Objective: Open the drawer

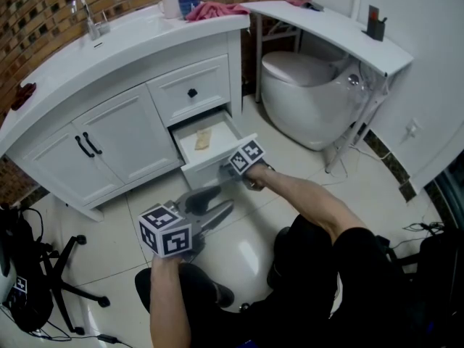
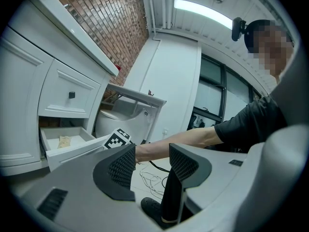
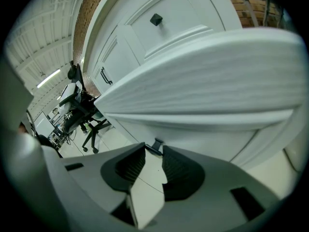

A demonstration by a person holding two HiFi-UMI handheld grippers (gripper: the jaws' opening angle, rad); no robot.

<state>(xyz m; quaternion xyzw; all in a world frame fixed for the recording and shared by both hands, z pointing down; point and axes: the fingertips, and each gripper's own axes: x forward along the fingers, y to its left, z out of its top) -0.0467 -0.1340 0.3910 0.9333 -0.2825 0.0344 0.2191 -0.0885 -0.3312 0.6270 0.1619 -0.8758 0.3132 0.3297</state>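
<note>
I pinch the knob (image 3: 157,145) at the tips of the right tool (image 3: 153,151) | left tool (image 2: 150,166) open, empty | risk: I pull crooked, knob slips out, drawer (image 3: 203,81) stops.

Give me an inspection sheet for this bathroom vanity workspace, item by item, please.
Surface: white vanity countertop with a faucet; tiled floor below.
Job's things: lower drawer partly out, a tan item inside; upper drawer shut.
Clutter: white mug, blue cup and red cloth on the countertop.
Grippers: right hand-held gripper closed on the lower drawer's knob; left hand-held gripper open, empty, off the vanity.
Cables: white cable on the floor; dark cables by the right wall.
Surroundings: toilet, brick wall, office chair.
</note>
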